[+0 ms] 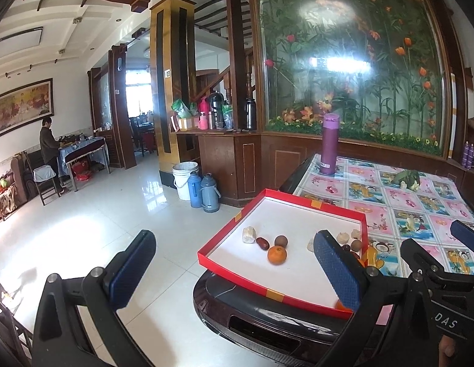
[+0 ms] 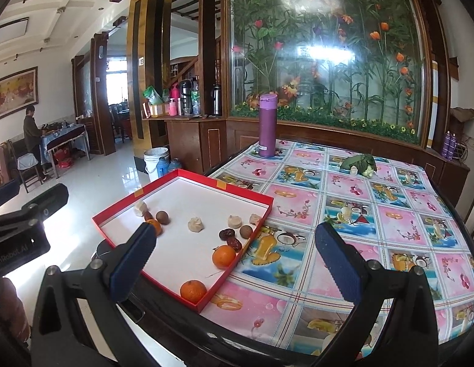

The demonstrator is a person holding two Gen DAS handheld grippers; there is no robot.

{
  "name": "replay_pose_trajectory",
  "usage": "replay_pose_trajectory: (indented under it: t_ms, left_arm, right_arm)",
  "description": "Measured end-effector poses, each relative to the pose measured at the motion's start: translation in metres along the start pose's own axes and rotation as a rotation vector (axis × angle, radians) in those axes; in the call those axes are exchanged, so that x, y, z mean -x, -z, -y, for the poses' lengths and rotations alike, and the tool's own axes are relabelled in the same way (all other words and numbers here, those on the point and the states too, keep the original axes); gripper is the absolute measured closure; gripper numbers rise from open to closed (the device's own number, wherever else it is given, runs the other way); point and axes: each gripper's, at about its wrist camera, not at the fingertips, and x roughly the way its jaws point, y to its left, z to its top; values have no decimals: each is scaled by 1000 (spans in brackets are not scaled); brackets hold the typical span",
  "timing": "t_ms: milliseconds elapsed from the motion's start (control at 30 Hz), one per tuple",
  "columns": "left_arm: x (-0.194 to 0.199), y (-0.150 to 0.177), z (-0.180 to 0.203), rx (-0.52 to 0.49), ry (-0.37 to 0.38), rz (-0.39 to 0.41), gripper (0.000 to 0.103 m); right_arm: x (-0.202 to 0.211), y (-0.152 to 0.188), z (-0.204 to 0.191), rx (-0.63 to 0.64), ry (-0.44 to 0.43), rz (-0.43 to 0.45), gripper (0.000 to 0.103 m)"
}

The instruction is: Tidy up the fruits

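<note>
A shallow red tray [image 2: 269, 206] with a white floor lies at the table's near left corner, overhanging its edge; the tray's red rim [image 1: 284, 294] also shows in the left wrist view. In it lie three oranges [image 2: 223, 256] [image 2: 192, 290] [image 1: 277, 255], dark red dates [image 2: 227, 233], brown round fruits [image 2: 162, 216] [image 2: 246, 231] and several pale lumps [image 2: 195, 224]. My left gripper [image 1: 237, 270] hangs open in front of the tray's left side, holding nothing. My right gripper [image 2: 237, 263] stands open over the tray's near right corner, holding nothing.
A purple flask [image 2: 268, 125] stands at the table's far left. A green vegetable [image 2: 359, 163] lies far back on the patterned tablecloth [image 2: 374, 232]. A white bucket [image 1: 184, 183] and blue jugs [image 1: 195, 189] stand on the tiled floor. A person [image 1: 48, 150] stands at a distant table.
</note>
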Motion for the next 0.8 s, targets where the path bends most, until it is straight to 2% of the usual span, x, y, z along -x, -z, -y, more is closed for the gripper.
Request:
replay_pose_trajectory:
  t_ms: [533,700,800]
  left_arm:
    - [-24,-12,10,-20,-38,-44,0]
    - [-27,-24,27,-44,-52,-31,0]
    - [-30,-32,50,-77,-36,-25,0]
  right_arm:
    - [-51,-13,1,-22,-48,-30,0]
    - [-64,-18,6,-38,-80,-43,0]
    - [-70,-21,15,-52,-87,-43,0]
